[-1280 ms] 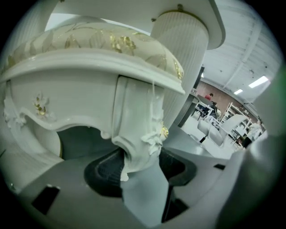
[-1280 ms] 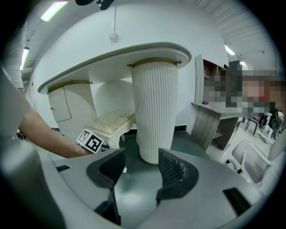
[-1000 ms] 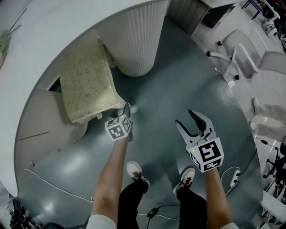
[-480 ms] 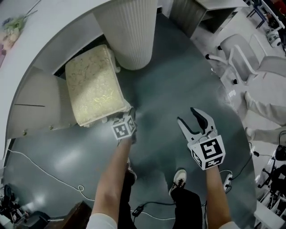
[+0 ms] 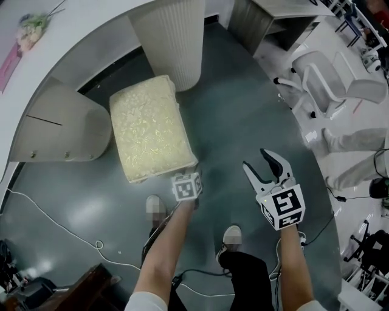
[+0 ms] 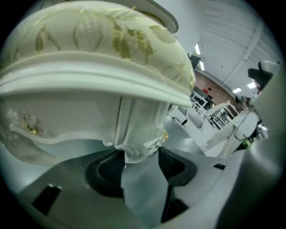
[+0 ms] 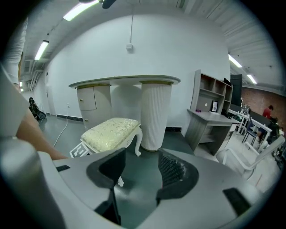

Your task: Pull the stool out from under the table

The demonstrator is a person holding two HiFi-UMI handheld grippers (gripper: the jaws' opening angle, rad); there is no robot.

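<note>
The stool (image 5: 152, 127), cream cushion on white carved legs, stands on the grey floor just out from the curved white table (image 5: 79, 30), beside its ribbed pedestal (image 5: 170, 36). My left gripper (image 5: 193, 174) is at the stool's near right corner, shut on the stool's leg (image 6: 136, 134), which fills the gap between the jaws in the left gripper view (image 6: 140, 161). My right gripper (image 5: 264, 165) hovers open and empty to the right of the stool. In the right gripper view (image 7: 140, 172) the stool (image 7: 111, 132) shows ahead on the left, in front of the pedestal (image 7: 155, 116).
A beige cabinet (image 5: 55, 127) sits under the table at the left. White office chairs (image 5: 328, 85) and a grey desk (image 5: 255, 18) stand at the right and back. A white cable (image 5: 55, 218) trails on the floor. My feet (image 5: 231, 234) are just behind the grippers.
The stool has slid out from under the table toward me, with my left gripper holding its leg. The right gripper has stayed about where it was, open.
</note>
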